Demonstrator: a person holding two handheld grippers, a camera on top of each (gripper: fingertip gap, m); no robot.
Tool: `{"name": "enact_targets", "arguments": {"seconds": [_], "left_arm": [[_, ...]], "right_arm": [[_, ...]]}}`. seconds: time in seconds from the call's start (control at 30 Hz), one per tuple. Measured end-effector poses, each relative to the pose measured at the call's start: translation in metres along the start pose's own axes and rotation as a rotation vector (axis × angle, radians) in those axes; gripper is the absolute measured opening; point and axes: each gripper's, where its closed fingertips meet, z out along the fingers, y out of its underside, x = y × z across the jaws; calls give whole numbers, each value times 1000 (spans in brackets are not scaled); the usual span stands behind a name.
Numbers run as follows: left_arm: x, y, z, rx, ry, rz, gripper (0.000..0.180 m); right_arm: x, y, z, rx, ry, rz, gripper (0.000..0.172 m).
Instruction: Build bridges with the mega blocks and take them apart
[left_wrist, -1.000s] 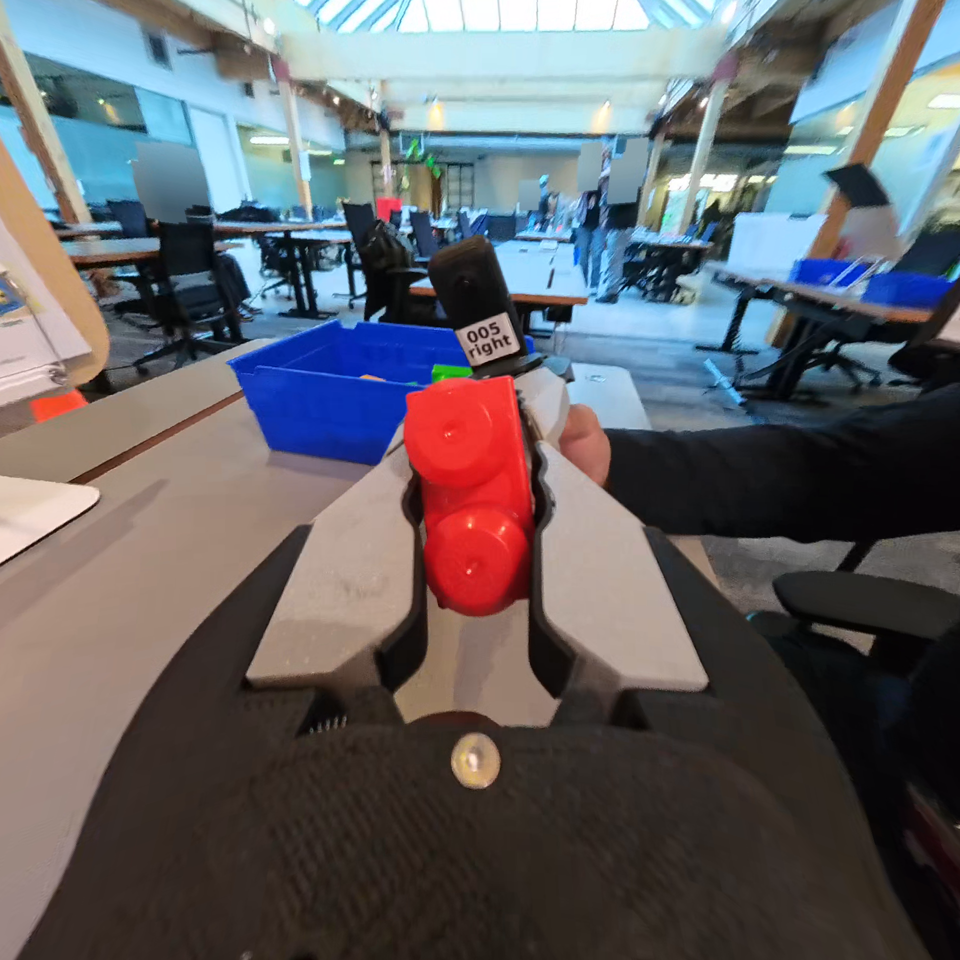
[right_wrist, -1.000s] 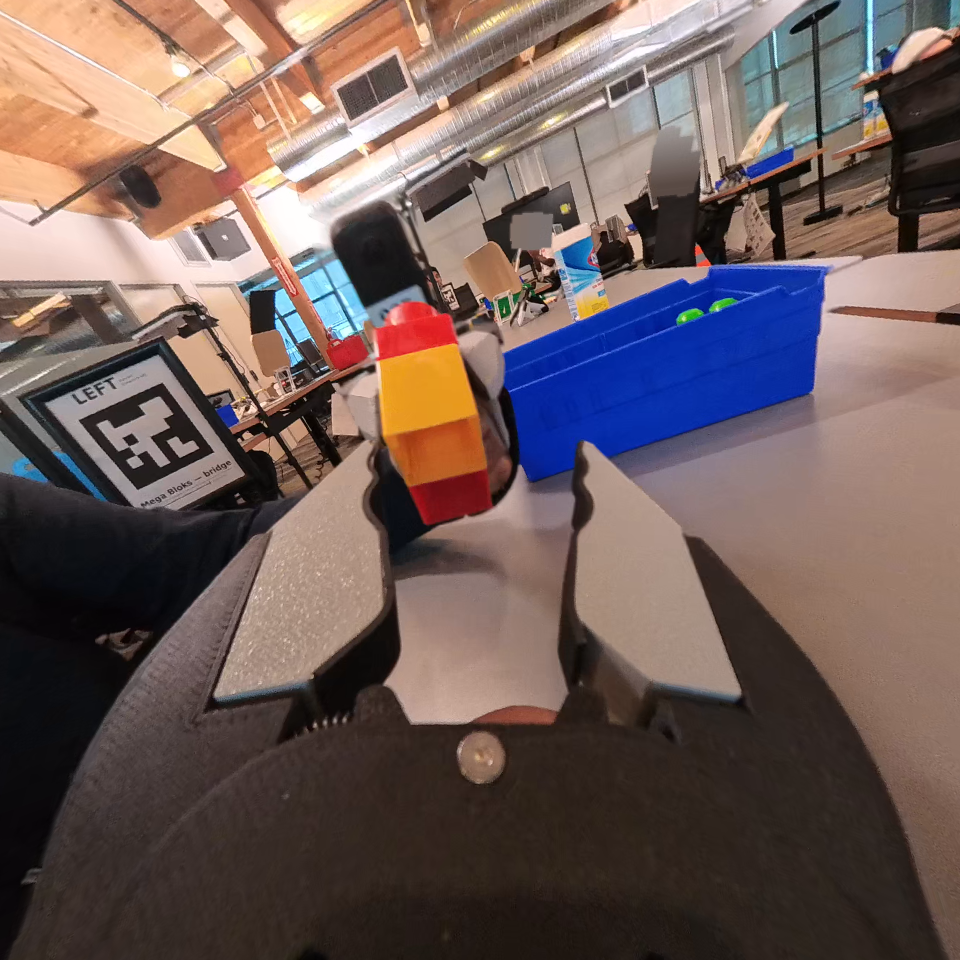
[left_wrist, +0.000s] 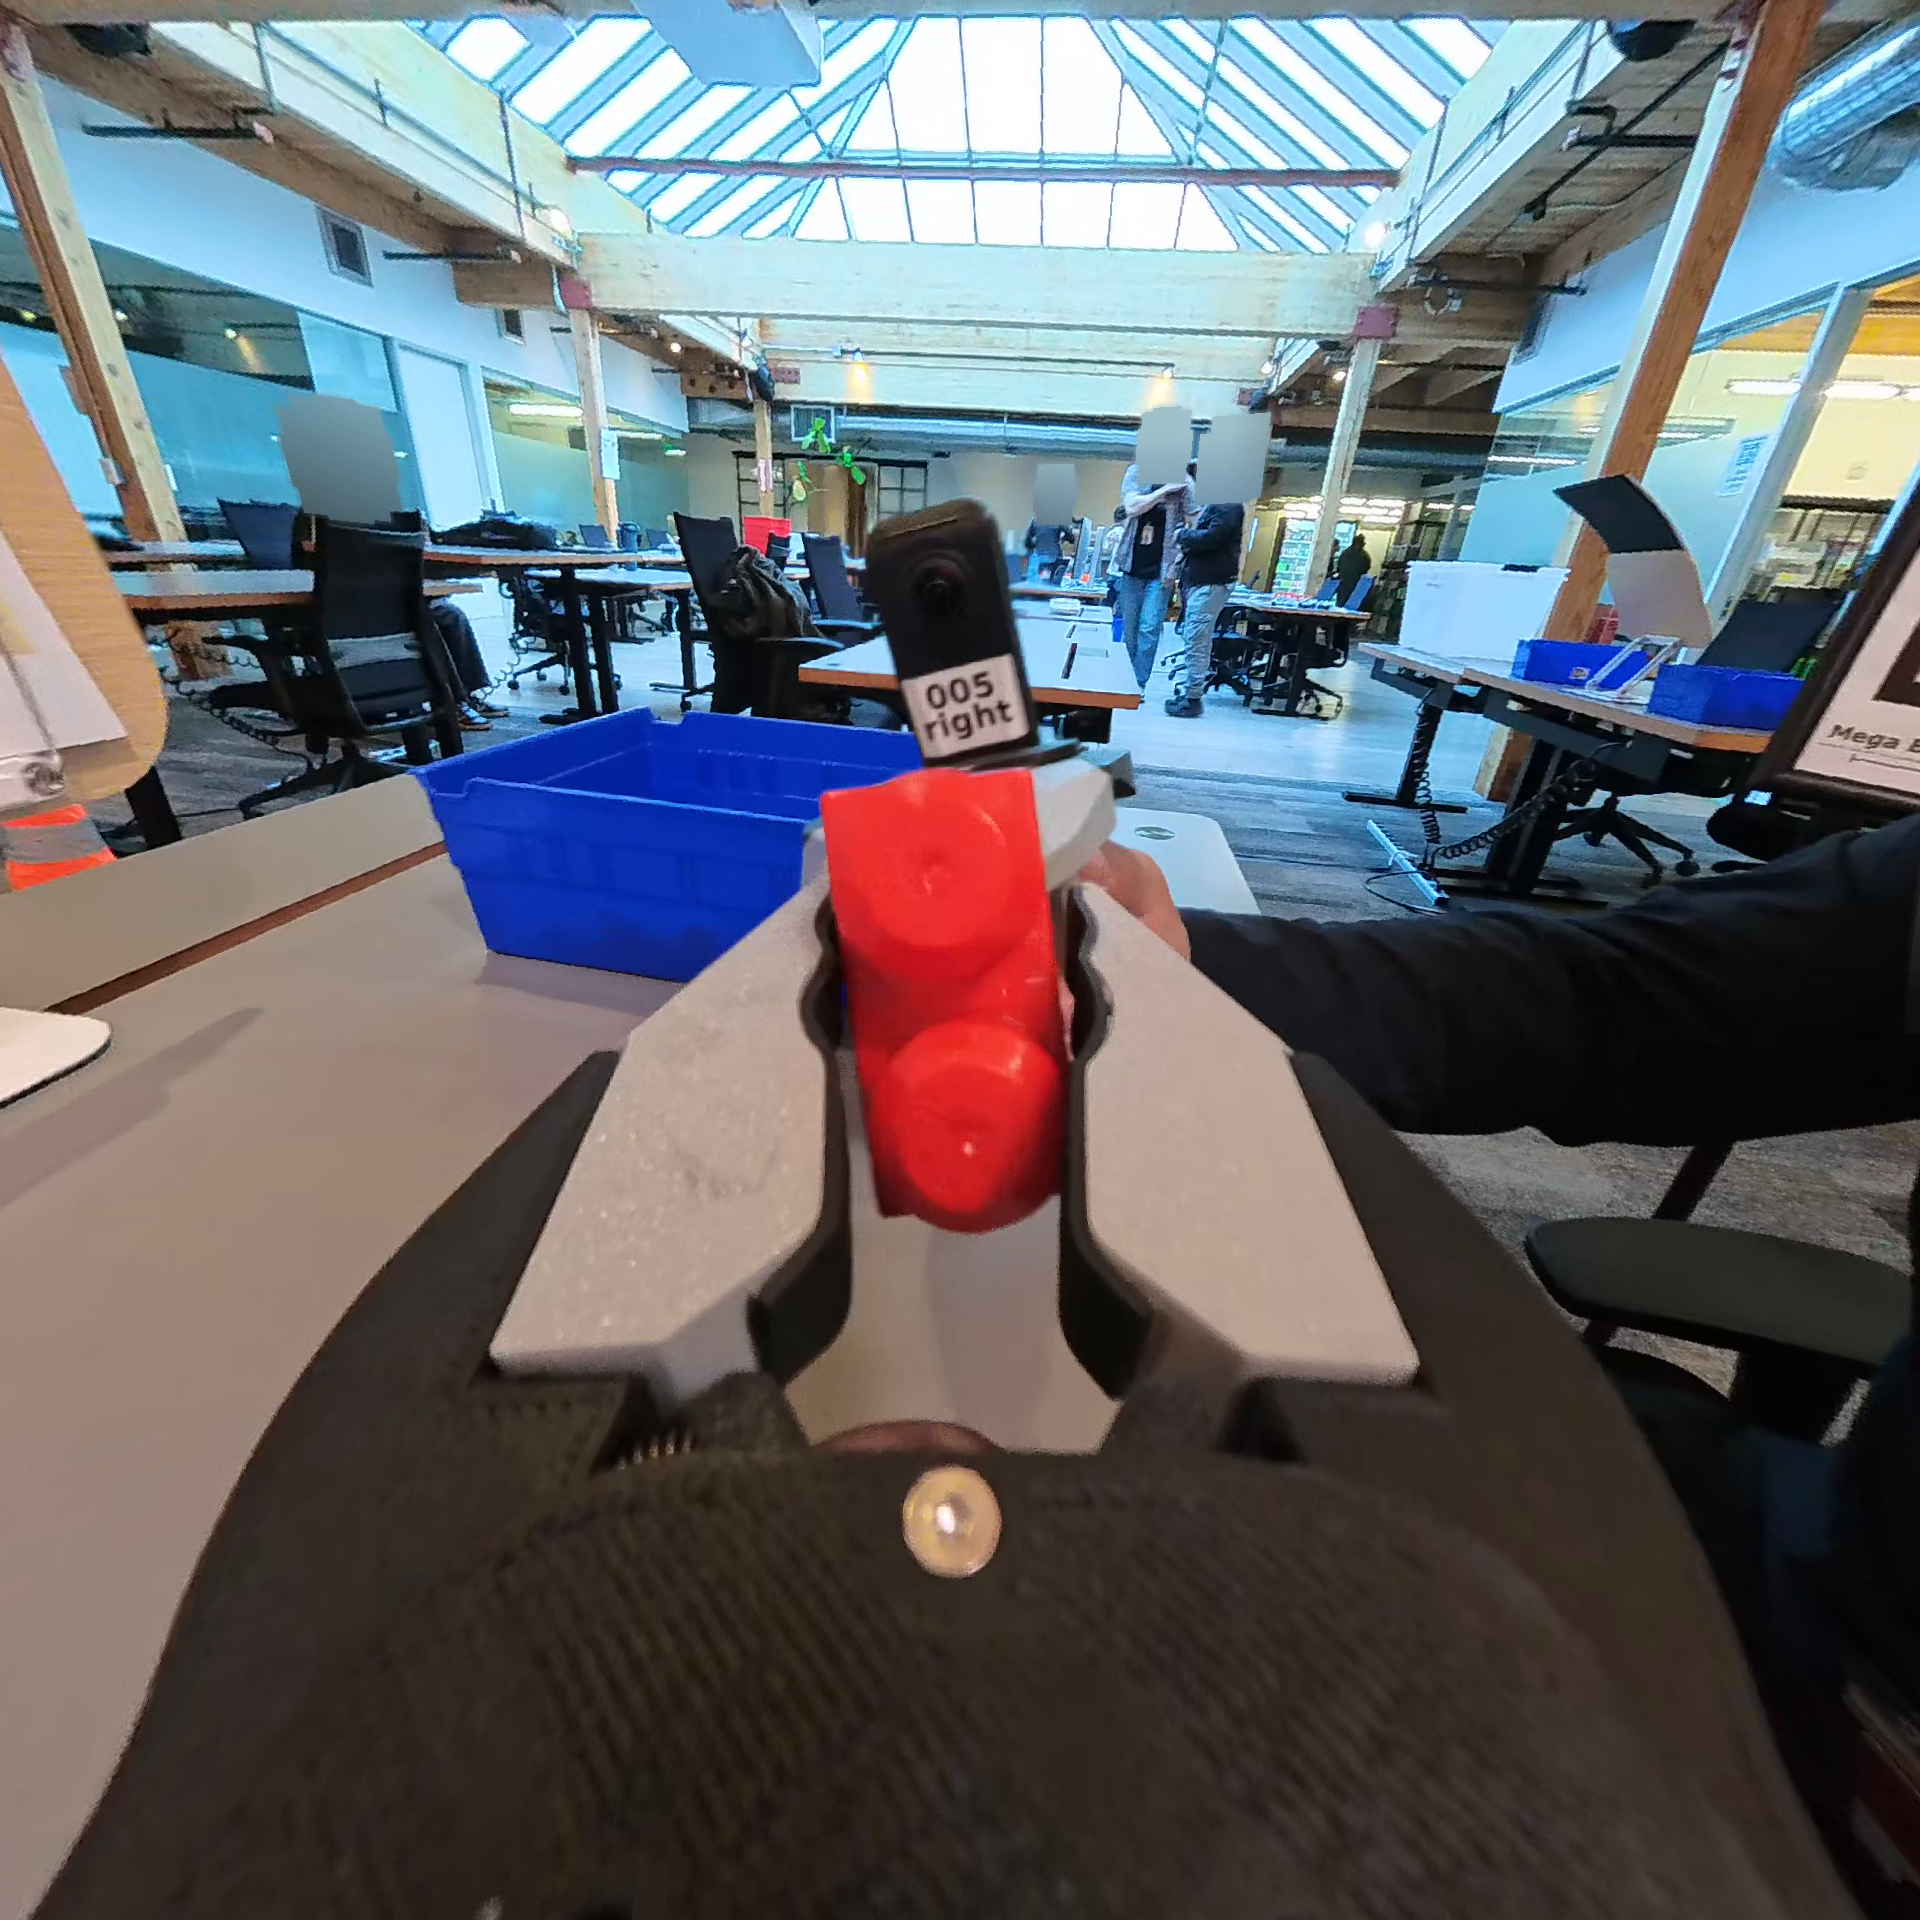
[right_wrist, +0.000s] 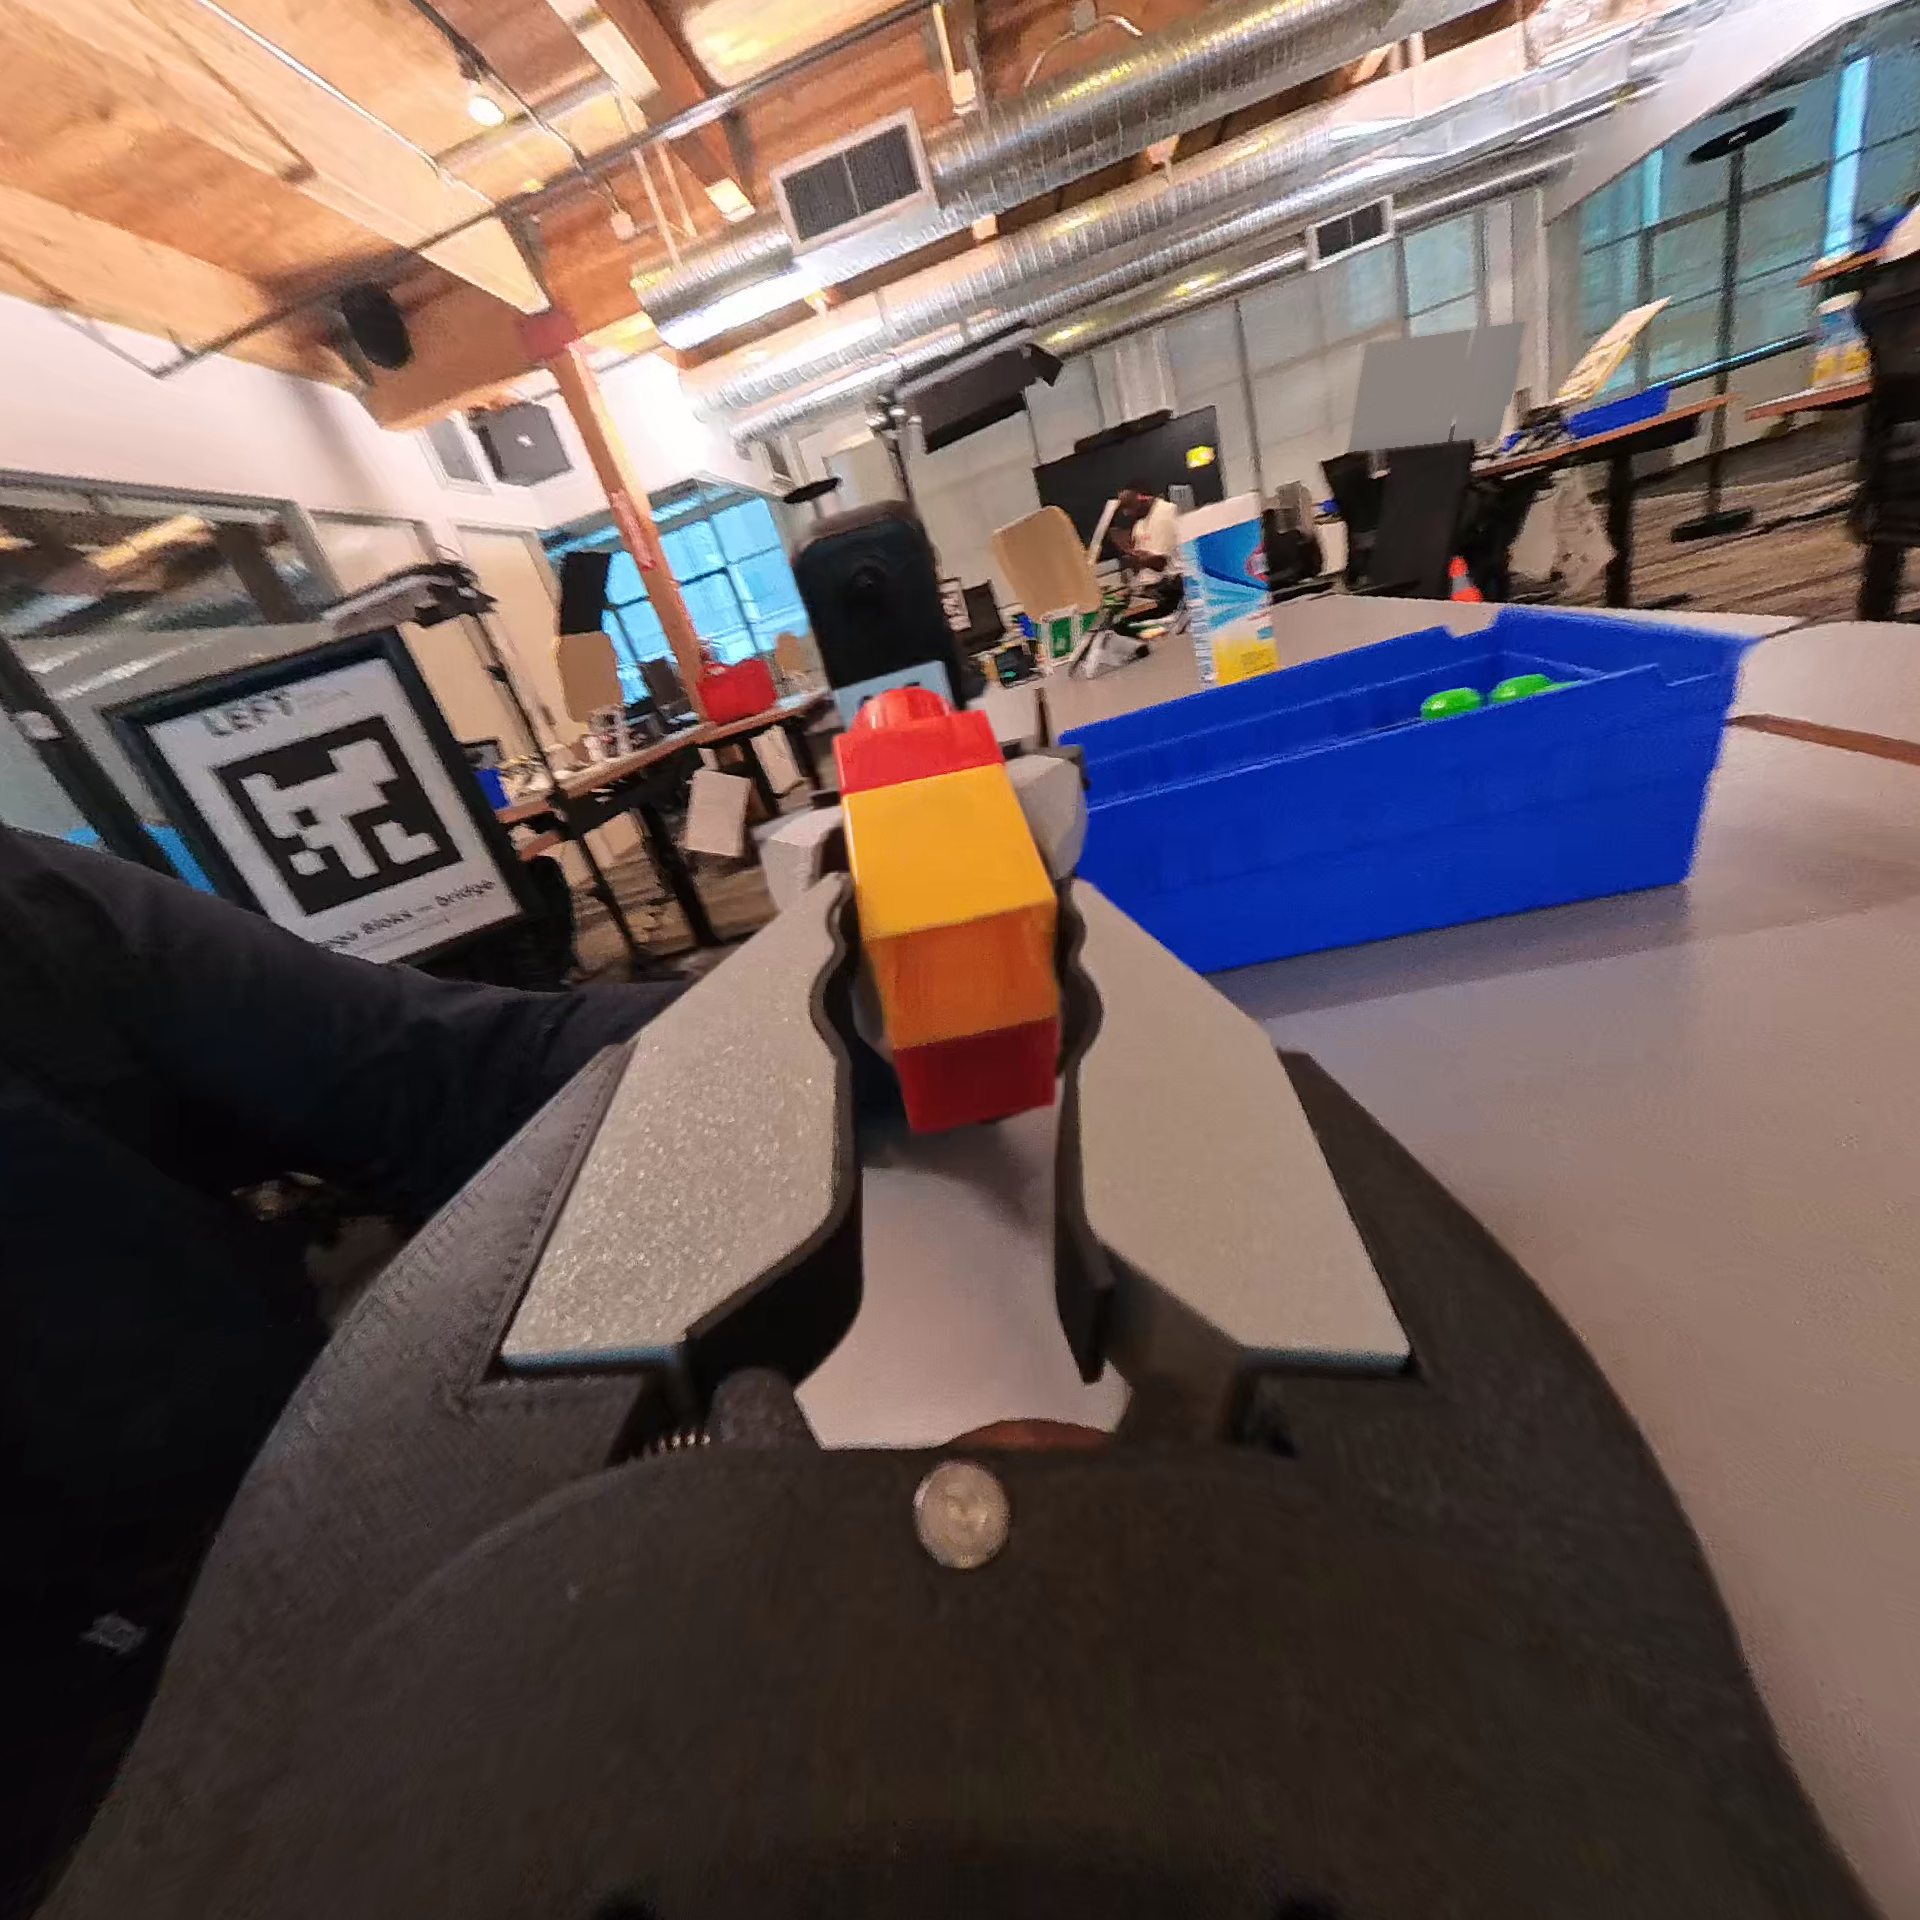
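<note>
My left gripper (left_wrist: 951, 925) is shut on a red block (left_wrist: 935, 987) whose two studs face the left wrist camera; it is held above the grey table (left_wrist: 260, 1091). That red block is the far end of a short stack. In the right wrist view the stack reads red (right_wrist: 914, 748), yellow (right_wrist: 935, 852), red (right_wrist: 977, 1070). My right gripper (right_wrist: 951, 935) is shut on the stack, with its pads against the yellow block and the near red one. The left gripper's grey fingers (right_wrist: 1049, 800) show behind the stack. The right gripper's finger (left_wrist: 1081, 810) shows behind the red block.
A blue bin (left_wrist: 623, 862) stands on the table beyond the grippers; in the right wrist view the blue bin (right_wrist: 1403, 852) holds green blocks (right_wrist: 1486, 694). A framed marker sign (right_wrist: 322, 800) stands at the left, a wipes canister (right_wrist: 1226, 603) behind the bin. A dark sleeve (left_wrist: 1558, 987) reaches in from the right.
My right gripper was open around the stack and has closed onto the yellow and lower red blocks. The left gripper kept its grip on the red block and shifted only slightly.
</note>
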Motion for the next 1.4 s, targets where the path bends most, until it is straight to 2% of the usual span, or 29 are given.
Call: {"name": "enact_targets", "arguments": {"seconds": [0.1, 0.27, 0.57, 0.87, 1.4], "left_arm": [[-6, -1, -4, -1, -6, -35, 36], [-12, 5, -7, -43, -49, 3, 36], [-2, 23, -8, -144, 32, -26, 37], [-3, 58, -2, -319, 18, 26, 42], [9, 62, 0, -329, 104, -50, 41]], "right_arm": [[4, -2, -4, -6, 35, -16, 33], [10, -1, -7, -26, 79, -22, 33], [5, 6, -6, -85, 58, -33, 32], [11, 9, -7, -97, 80, -6, 32], [3, 16, -3, -136, 41, -24, 32]]}}
